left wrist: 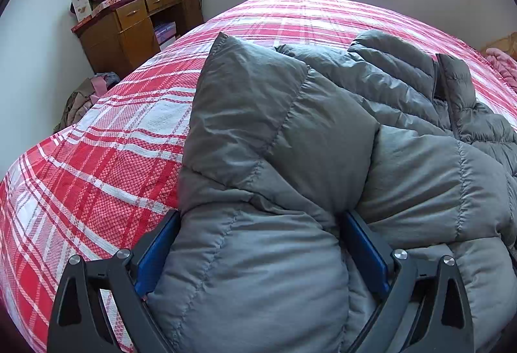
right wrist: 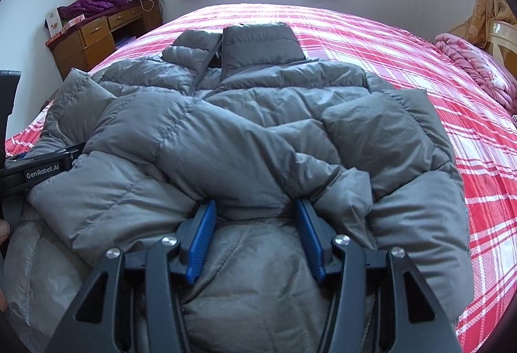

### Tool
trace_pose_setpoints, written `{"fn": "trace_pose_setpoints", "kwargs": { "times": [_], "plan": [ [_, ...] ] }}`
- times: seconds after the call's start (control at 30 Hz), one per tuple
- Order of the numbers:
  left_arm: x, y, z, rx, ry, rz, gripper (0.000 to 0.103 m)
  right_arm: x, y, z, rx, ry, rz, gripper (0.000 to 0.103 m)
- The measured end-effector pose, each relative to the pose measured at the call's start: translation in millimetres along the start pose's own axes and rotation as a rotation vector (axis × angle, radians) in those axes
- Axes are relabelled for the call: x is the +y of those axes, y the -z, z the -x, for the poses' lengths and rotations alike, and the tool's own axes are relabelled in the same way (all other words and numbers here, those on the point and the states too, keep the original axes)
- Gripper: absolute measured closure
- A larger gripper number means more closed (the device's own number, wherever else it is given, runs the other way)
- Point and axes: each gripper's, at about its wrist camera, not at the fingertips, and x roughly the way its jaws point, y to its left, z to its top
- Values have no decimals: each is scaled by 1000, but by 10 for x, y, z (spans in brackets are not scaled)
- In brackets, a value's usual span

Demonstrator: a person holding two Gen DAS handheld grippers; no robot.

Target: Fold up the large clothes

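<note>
A grey puffer jacket [right wrist: 258, 113] lies on the bed, front up, collar toward the window, with both sleeves folded in across the chest. In the left wrist view the jacket [left wrist: 290, 133] fills the middle and right. My left gripper [left wrist: 260, 217] is wide open, its blue pads on either side of a puffy fold at the jacket's near left edge. My right gripper [right wrist: 255, 204] is open too, its pads straddling the hem where the sleeves overlap. The left gripper's body [right wrist: 42, 173] shows at the left edge of the right wrist view.
The bed has a red and white plaid cover [left wrist: 97, 165], bare to the left of the jacket and beyond the collar [right wrist: 371, 29]. A wooden desk [left wrist: 129, 26] with clutter stands at the far left wall. A pink blanket [right wrist: 475, 68] lies at the bed's right edge.
</note>
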Motion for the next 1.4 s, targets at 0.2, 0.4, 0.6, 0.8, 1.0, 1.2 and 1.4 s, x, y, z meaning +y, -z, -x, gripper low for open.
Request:
{"fn": "trace_pose_setpoints", "kwargs": {
  "times": [0.2,0.4,0.6,0.8,1.0,1.2,1.4],
  "plan": [
    [245,-93,580,-67,58,68,5,-56,-177,322,17,-29,5,43],
    [-43,-349,730,-132,94,13,5,42,-578,536,-86,-23,3,39],
    [-79,-506,29,-11,8,-5,5,167,-613,-8,-7,-31,34,41],
    [1,-357,-272,19,31,12,1,159,-454,-276,16,-47,64,41],
    [24,-301,-240,-3,26,17,1,66,-436,-384,20,-105,23,41],
    [-26,-286,-223,-5,12,8,1,81,-408,-365,8,-102,23,41],
    [-47,-283,-241,-7,7,5,1,101,-408,-376,8,-93,30,41]
  ]
}}
